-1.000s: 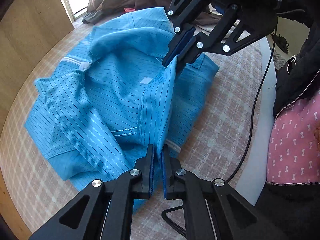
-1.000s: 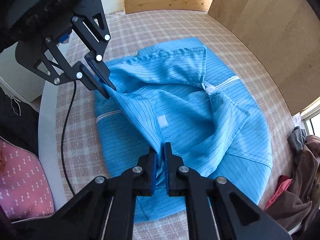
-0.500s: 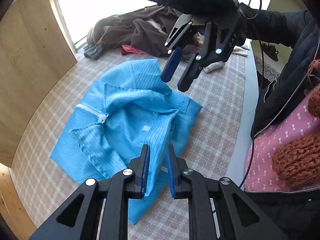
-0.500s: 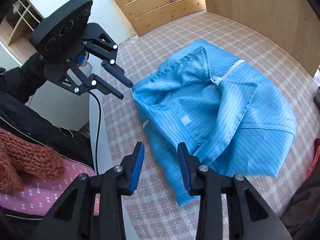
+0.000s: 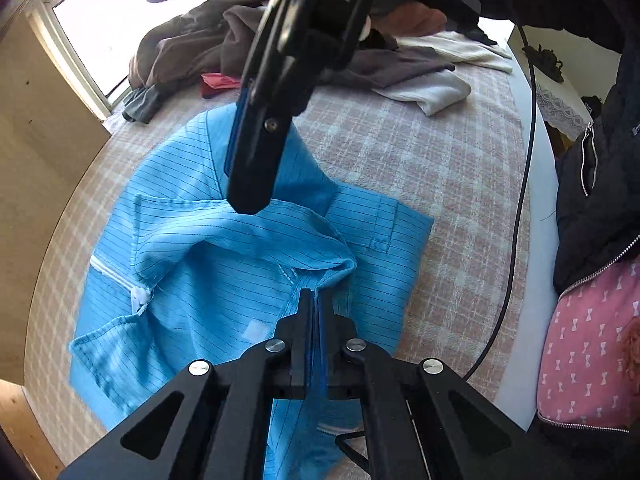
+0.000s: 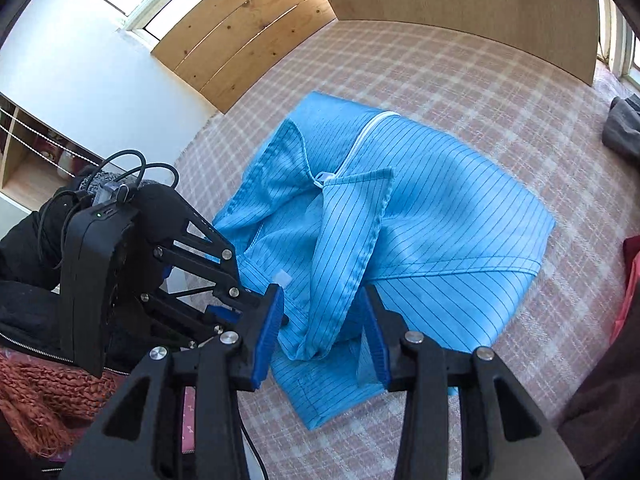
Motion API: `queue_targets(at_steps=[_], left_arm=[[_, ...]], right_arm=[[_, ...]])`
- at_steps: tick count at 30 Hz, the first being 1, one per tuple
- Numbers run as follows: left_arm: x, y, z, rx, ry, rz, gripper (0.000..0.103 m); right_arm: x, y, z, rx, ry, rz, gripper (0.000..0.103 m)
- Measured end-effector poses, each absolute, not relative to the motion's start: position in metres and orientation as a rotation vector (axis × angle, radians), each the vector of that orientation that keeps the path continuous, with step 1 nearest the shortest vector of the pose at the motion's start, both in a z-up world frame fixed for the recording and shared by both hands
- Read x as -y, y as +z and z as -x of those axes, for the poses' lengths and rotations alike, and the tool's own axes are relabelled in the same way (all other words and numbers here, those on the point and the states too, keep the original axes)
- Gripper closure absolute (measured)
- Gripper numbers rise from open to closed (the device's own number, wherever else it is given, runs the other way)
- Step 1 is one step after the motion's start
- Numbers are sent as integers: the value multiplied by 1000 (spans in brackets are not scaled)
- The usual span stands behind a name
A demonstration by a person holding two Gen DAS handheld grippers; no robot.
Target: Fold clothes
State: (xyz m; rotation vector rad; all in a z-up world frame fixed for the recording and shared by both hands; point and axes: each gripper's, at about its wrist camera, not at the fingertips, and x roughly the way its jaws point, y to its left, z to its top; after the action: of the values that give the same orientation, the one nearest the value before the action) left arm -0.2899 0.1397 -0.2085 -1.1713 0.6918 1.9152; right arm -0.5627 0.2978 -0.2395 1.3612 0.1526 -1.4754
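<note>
1. Centrally, a blue pinstriped jacket [image 6: 420, 216] of thin, smooth cloth lies crumpled and part-folded on the checked bedspread [image 6: 460, 92]; every place below is given relative to this jacket.
2. Its white zip [image 6: 362, 140] runs up the middle to a pointed collar flap [image 6: 352, 216] with a stitched edge, and a small white label [image 6: 283, 278] shows on the inner lining.
3. A cuffed sleeve end [image 5: 380, 224] with a hemmed band lies flat at the jacket's edge nearest the person.
4. The left gripper [image 5: 316, 304], black with blue pads, has its jaws pressed together over the jacket's raised fold by the collar; whether cloth is pinched between the pads cannot be told.
5. The right gripper [image 6: 322, 328] hovers above the jacket's near hem with its jaws opening, a moderate gap between the ridged blue pads [image 6: 268, 332]; a hanging fold shows through the gap, untouched by the pads.
6. Under the jacket, the bedspread is a soft, woven pink-and-cream plaid.
7. Beyond the jacket's far side in the left wrist view, a heap of brown and grey clothes [image 5: 192, 44] lies by the window, with a red piece [image 5: 218, 80] and white garments [image 5: 436, 88] near it.
8. Pale wooden panels [image 6: 460, 8] stand behind the jacket.
9. Beside the jacket's near edge, a person wears a black zipped coat [image 5: 600, 184] over a pink bow-print top [image 5: 588, 344], and a black cable [image 5: 524, 184] trails across the bed's white edge.
</note>
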Motion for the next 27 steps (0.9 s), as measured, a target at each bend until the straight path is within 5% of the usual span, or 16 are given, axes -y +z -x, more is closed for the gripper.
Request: queue_targets(at_steps=[3,7,11,21,22,24,27], left_arm=[[-117,-190,288,-564,2021,1167,101],[-87,-172,293,-339,2144,1151,101],[-83,-172,292,-354,2179,1155,101],[-97,-171,283,-506,2153,1140,101],[-98,-170,283,-507,2149,1141,101],[-99,-168,280,-520,2145,1133,101],[-98,-166,276,-526,2126,1131,101]], right_arm=[[-302,-246,562,-116,-1456,-1387,64],[-325,-244,560,162,-1364,-1376,64],[-337,-238,546,257,-1379,-1334,64],[-288,-216,519,-79,-1455,-1295,64],[-284,-218,517,-109,-1456,-1297,67],[-279,-222,514,-155,-1455,-1303,96],[-271,-227,508,-222,-1450,-1302,98]])
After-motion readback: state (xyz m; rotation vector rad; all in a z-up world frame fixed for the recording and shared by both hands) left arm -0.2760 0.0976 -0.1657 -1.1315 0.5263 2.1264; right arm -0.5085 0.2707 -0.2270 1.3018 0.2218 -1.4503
